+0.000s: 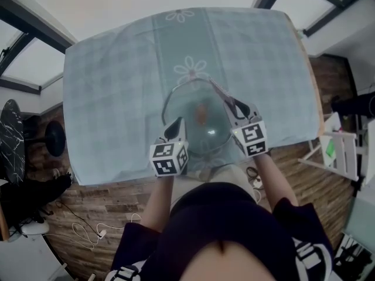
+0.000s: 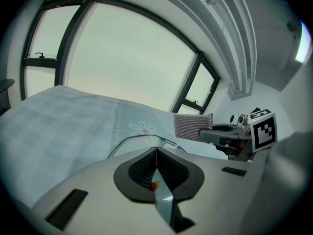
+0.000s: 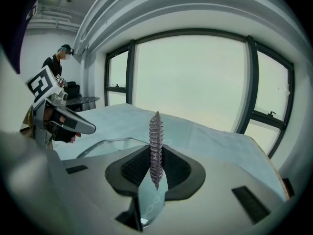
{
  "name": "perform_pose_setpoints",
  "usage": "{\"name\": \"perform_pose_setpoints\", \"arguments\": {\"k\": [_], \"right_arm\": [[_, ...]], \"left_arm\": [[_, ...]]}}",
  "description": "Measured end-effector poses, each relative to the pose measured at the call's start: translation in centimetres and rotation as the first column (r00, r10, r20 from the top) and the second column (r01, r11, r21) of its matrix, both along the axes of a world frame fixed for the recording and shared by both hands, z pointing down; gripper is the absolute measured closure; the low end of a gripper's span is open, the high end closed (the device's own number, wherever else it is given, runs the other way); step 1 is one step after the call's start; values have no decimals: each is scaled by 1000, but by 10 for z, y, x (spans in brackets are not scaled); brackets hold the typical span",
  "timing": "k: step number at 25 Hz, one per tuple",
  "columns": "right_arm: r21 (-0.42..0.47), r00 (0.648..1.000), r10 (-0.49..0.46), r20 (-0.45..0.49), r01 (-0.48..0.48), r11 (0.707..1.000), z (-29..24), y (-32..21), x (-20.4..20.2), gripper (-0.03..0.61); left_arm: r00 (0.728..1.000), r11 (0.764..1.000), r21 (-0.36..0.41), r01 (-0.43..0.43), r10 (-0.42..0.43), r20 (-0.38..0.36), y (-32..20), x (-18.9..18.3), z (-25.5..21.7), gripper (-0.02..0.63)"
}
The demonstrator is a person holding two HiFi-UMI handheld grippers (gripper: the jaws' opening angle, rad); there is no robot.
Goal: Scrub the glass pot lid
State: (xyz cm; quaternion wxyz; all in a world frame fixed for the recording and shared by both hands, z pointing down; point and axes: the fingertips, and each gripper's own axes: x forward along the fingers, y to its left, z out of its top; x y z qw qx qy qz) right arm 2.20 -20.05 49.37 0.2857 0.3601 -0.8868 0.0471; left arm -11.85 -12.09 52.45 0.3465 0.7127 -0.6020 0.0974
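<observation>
The glass pot lid [image 1: 196,122] is over the middle of the blue checked tablecloth [image 1: 117,86], with an orange knob showing through it. My left gripper [image 1: 174,127] is shut on the lid's near-left rim. In the left gripper view, the metal rim [image 2: 131,140] curves away from the shut jaws [image 2: 156,153]. My right gripper [image 1: 235,106] is shut on a silvery mesh scrub pad [image 1: 220,90], which lies at the lid's right rim. That pad stands edge-on in the right gripper view [image 3: 156,146] and shows flat in the left gripper view [image 2: 193,127].
The table's near edge [image 1: 146,177] runs just in front of the person's body. A black chair [image 1: 14,130] and cables [image 1: 88,230] are on the wooden floor at the left. A white rack [image 1: 343,148] stands at the right. Another person [image 3: 59,58] stands by the far windows.
</observation>
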Motion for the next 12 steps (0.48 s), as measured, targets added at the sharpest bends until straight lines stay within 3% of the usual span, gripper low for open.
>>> {"name": "perform_pose_setpoints", "arguments": {"k": [5,12], "right_arm": [[20,989,-85,-121,88,996,17,-12,-3,500],[51,946,-175,-271,196,979,38,-22,-10,500]], "left_arm": [[1000,999,-27,20,-20,-2,-5,-1,12,611],[999,998,-46,42,-43,-11,-9,-6,22,612]]}}
